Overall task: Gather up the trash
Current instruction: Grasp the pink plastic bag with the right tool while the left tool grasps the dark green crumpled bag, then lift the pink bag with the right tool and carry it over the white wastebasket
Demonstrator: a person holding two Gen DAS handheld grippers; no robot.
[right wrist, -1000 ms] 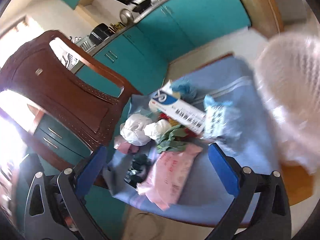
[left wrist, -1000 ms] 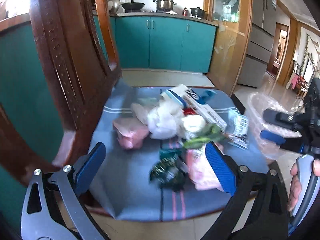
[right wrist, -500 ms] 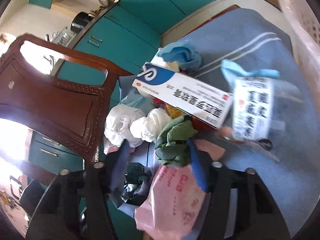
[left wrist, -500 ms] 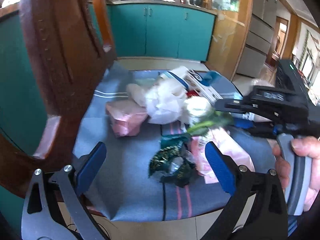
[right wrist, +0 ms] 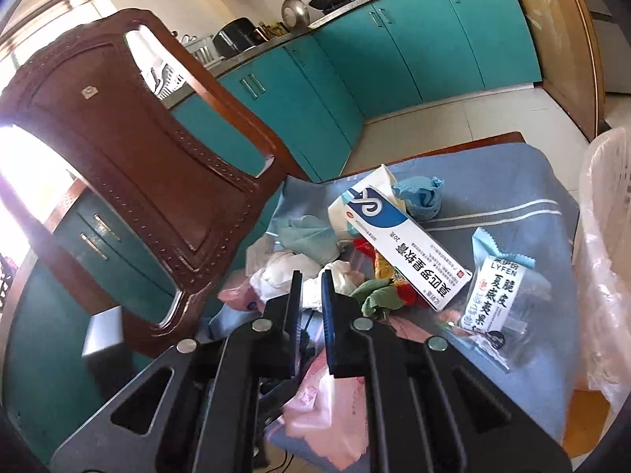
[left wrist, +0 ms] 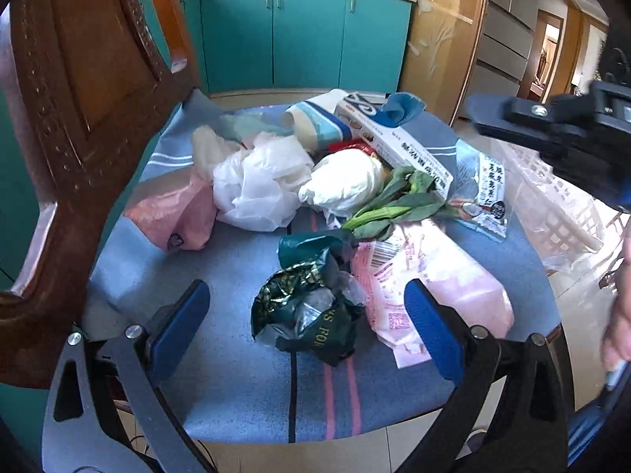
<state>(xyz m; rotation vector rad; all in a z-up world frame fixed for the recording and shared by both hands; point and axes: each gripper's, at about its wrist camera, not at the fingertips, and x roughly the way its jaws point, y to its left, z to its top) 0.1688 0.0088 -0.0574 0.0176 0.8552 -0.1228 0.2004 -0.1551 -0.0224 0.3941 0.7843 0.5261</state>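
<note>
Several pieces of loose rubbish lie heaped on a blue striped cloth (left wrist: 244, 406) spread over a round seat. Item nearest the left gripper (left wrist: 307, 323): crumpled dark green foil wrapper with gold print (left wrist: 303, 307), judged very light, crackly and slippery; best pinched across a raised fold at its top. Touching its right side: flat pink plastic packet with a barcode label (left wrist: 430, 287), soft and limp, likely to droop if taken by one end. Behind these: bunched white plastic bag (left wrist: 256, 185), rounded white wad (left wrist: 343, 181), green leafy stalk (left wrist: 390, 209), pale pink bag (left wrist: 173, 213), long white-and-blue carton with printed characters (right wrist: 398, 248) (stiff, light, easily gripped across its narrow width), crumpled blue tissue (right wrist: 422, 197), and clear snack packet with a pale blue header (right wrist: 497, 291) lying just beside the carton. Left gripper: jaws spread wide, empty, hovering over the near part of the cloth with the green wrapper between its blue pads but untouched. Right gripper (right wrist: 311, 283): jaws have just been closing and now stand almost together with only a thin gap; nothing visible is caught between them. Surround: carved brown wooden chair back (left wrist: 79, 126) to the left, clear-lined pale plastic basket (right wrist: 607, 236) at the right, teal kitchen cabinets (left wrist: 307, 35) beyond.
</note>
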